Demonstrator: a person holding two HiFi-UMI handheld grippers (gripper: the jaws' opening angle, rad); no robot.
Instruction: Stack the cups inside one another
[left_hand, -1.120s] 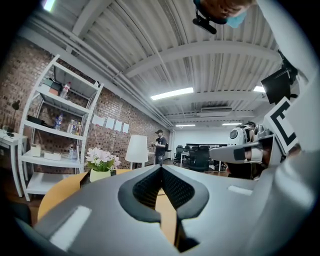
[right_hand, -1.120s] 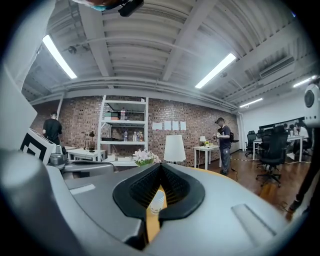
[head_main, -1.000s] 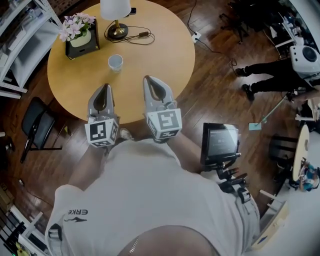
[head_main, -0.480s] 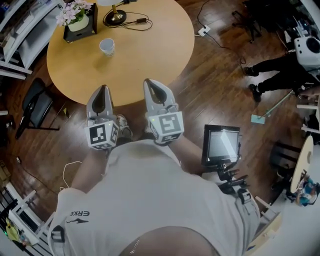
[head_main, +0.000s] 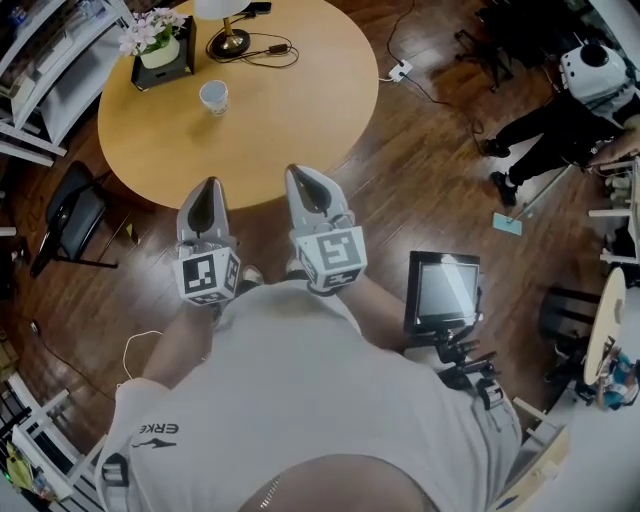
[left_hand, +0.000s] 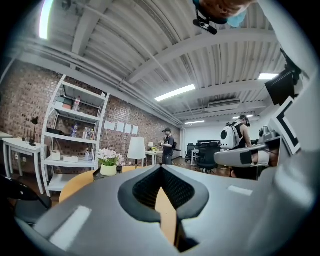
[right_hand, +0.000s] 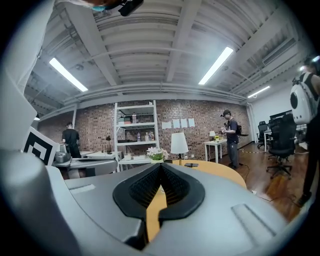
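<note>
A single white cup (head_main: 213, 96) stands upright on the round wooden table (head_main: 300, 110), toward its far left; whether more cups nest in it I cannot tell. My left gripper (head_main: 208, 185) and right gripper (head_main: 300, 172) are side by side at the table's near edge, well short of the cup. Both point level toward the table. Each is shut with nothing between its jaws, as the left gripper view (left_hand: 161, 168) and the right gripper view (right_hand: 161, 165) confirm. The cup does not show in either gripper view.
A flower pot in a black box (head_main: 157, 50), a lamp base (head_main: 230, 42) and a cable lie at the table's far side. A black chair (head_main: 72, 222) stands left, white shelving (head_main: 40, 50) beyond it. A monitor (head_main: 443, 290) is at right, and a person (head_main: 560, 115) farther right.
Both grippers have drawn back from over the table to its near edge, staying shut. The cup and table now sit farther from them.
</note>
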